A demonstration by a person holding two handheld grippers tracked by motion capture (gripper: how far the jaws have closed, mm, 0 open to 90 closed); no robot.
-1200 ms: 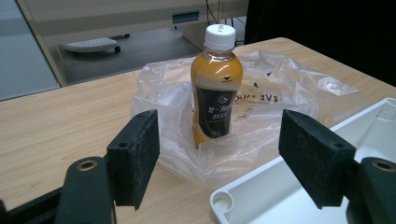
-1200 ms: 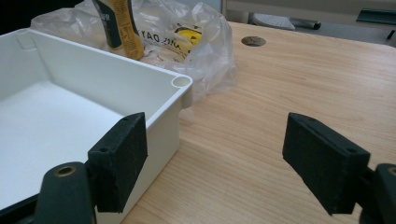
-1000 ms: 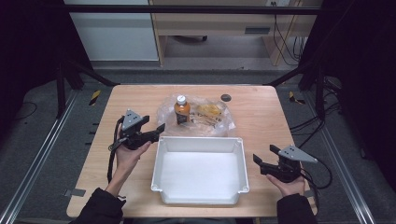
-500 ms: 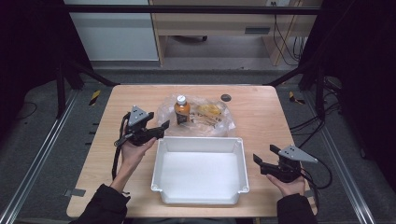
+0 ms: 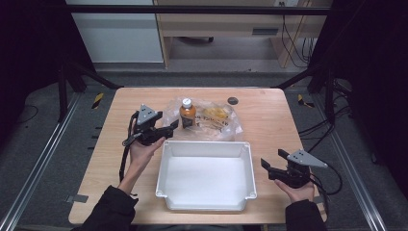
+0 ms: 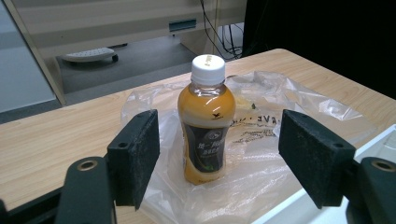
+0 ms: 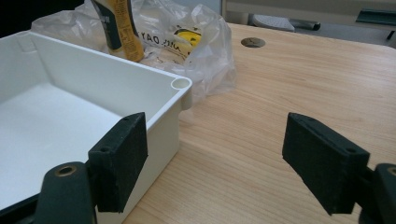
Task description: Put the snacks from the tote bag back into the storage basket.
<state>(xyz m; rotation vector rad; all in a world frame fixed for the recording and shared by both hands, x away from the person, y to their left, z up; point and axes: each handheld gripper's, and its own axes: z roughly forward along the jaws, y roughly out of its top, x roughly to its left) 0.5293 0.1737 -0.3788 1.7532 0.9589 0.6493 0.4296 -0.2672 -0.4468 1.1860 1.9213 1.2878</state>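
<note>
A small bottle of orange-brown drink with a white cap stands upright on a crumpled clear plastic bag at the back of the table. My left gripper is open just left of the bottle. In the left gripper view the bottle stands a little beyond and between the wide-apart pads, untouched. My right gripper rests open near the table's front right, beside the white bin. In the right gripper view the right gripper holds nothing, with the bin's corner just past its left pad.
The white bin is empty and fills the front middle of the wooden table. The bag holds something yellow behind the bin. A round dark grommet sits near the back edge. Bare wood lies right of the bin.
My left gripper has edged a little to the right and farther back, closer to the bottle. The right gripper has stayed put.
</note>
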